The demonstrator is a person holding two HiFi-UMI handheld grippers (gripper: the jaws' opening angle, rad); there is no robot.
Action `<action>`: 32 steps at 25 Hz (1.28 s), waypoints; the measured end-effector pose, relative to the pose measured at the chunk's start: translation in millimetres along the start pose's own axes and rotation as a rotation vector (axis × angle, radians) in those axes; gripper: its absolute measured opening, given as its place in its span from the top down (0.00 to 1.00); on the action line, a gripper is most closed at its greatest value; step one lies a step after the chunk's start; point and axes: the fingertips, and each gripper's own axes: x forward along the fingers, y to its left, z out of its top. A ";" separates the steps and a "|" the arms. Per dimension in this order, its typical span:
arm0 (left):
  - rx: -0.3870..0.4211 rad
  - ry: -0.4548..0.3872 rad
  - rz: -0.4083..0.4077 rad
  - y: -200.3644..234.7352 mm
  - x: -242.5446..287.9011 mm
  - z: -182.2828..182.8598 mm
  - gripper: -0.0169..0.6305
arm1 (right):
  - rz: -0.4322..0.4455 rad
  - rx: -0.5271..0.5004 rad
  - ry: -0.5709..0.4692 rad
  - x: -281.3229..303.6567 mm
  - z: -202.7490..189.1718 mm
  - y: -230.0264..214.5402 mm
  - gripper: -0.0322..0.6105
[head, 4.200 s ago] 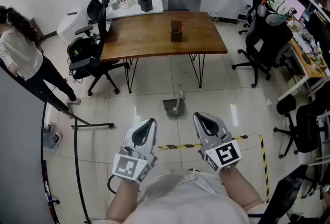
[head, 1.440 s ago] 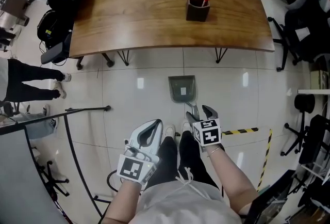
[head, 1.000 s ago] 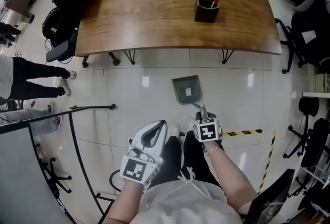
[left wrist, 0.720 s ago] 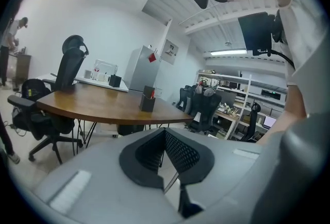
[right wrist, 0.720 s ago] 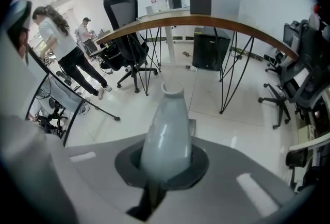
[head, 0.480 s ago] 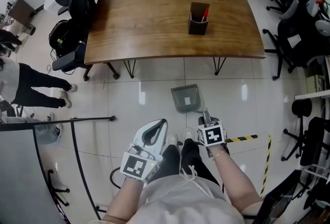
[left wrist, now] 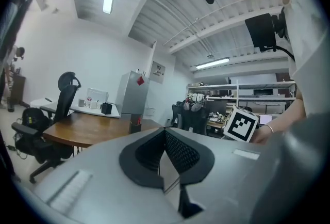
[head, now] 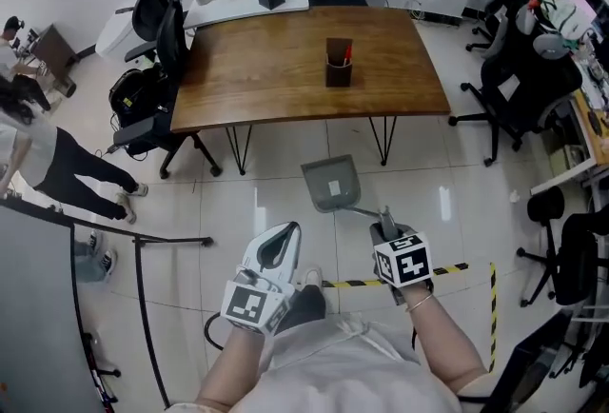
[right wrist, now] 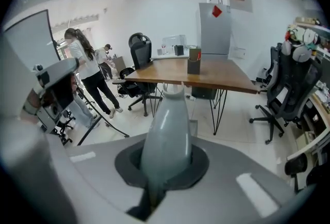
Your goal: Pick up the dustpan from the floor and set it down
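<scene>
Holding the dustpan (head: 330,185) off the floor (head: 238,211), before the desk (head: 285,68).
Clamping its handle in the right hand-held gripper (head: 385,217), left hand-held gripper (head: 284,232) shut, empty (pan's white label unreadable); standing near office chair (head: 157,26), striped tape (head: 350,283).

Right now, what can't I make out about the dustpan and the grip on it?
- Right gripper view: the handle of the dustpan, clamped in the tongs of the right gripper, hides nearly all of the pan.
- Head view: that gripper's body covers its pads, and the label on the pan is too small to read.
- Left gripper view: the body of the left gripper fills the lower frame, so no dustpan shows.
</scene>
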 end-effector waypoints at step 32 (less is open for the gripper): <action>0.066 -0.015 0.035 -139.2 -136.9 -27.8 0.95 | 0.032 -0.016 0.127 -130.1 -196.7 23.2 0.95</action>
